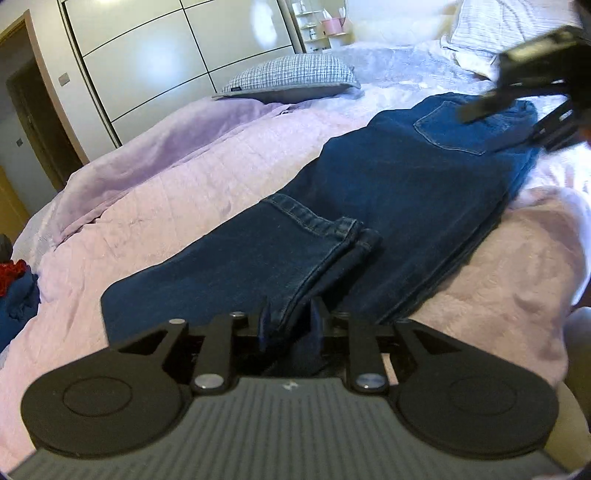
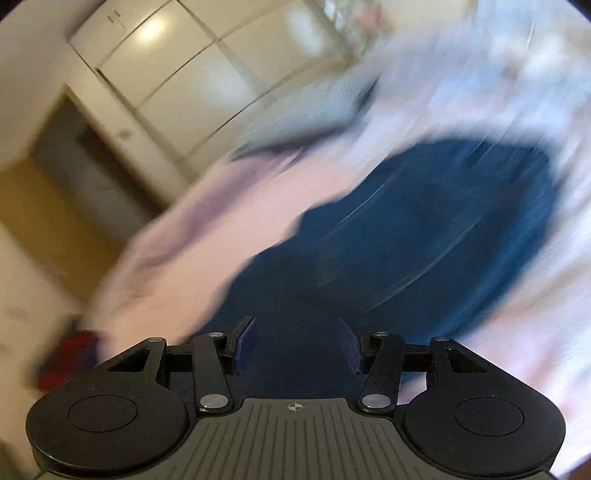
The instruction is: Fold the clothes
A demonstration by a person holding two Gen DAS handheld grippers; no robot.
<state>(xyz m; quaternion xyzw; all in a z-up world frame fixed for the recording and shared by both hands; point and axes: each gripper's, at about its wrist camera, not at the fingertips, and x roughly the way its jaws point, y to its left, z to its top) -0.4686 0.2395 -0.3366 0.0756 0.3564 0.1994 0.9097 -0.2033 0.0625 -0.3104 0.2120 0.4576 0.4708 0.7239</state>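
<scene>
Dark blue jeans [image 1: 406, 177] lie on the bed, one leg end folded back over the rest, hem [image 1: 314, 218] up. My left gripper [image 1: 291, 325] sits low at the near edge of that folded leg. Its jaws stand a little apart, with a ridge of denim lying loosely between the pads. In the left wrist view my right gripper [image 1: 502, 125] hovers over the waist and back pocket at the far end. The right wrist view is blurred: my right gripper [image 2: 295, 347] is open above the jeans [image 2: 424, 240], with nothing between its fingers.
A pink quilt [image 1: 184, 206] covers the bed. A checked pillow [image 1: 291, 74] lies at the back and a striped one [image 1: 498, 29] at the top right. Red and blue clothes [image 1: 14, 284] are heaped at the left edge. White wardrobe doors [image 1: 166, 55] stand behind.
</scene>
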